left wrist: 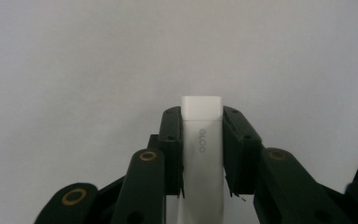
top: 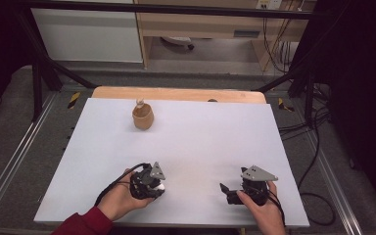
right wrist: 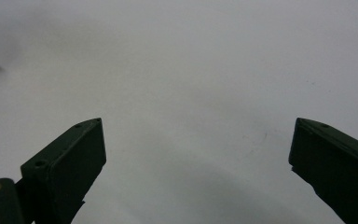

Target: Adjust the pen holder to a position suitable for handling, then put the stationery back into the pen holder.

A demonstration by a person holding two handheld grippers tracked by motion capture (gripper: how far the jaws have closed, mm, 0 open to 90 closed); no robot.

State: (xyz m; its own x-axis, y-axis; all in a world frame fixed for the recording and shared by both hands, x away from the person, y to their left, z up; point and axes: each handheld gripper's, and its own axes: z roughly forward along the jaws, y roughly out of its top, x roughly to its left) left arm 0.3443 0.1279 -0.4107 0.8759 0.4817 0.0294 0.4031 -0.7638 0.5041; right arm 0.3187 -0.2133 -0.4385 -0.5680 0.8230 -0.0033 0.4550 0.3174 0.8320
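My left gripper (left wrist: 202,154) was clamped across the sides of a small white plastic stick (left wrist: 202,140) near the table's (top: 200,137) front edge; it looked light, stiff and slick.

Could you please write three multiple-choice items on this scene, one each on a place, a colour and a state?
1. Where does the brown cup stand?
A. far side of the white board
B. near right corner
C. off the board

2. What colour is the block in the left gripper?
A. red
B. white
C. green

3. How does the right gripper stand?
A. shut on a block
B. shut on the cup
C. open

Key: 1 A, it sits near the far edge; 2 B, white bar between the pads; 3 C, jaws wide apart, nothing between.
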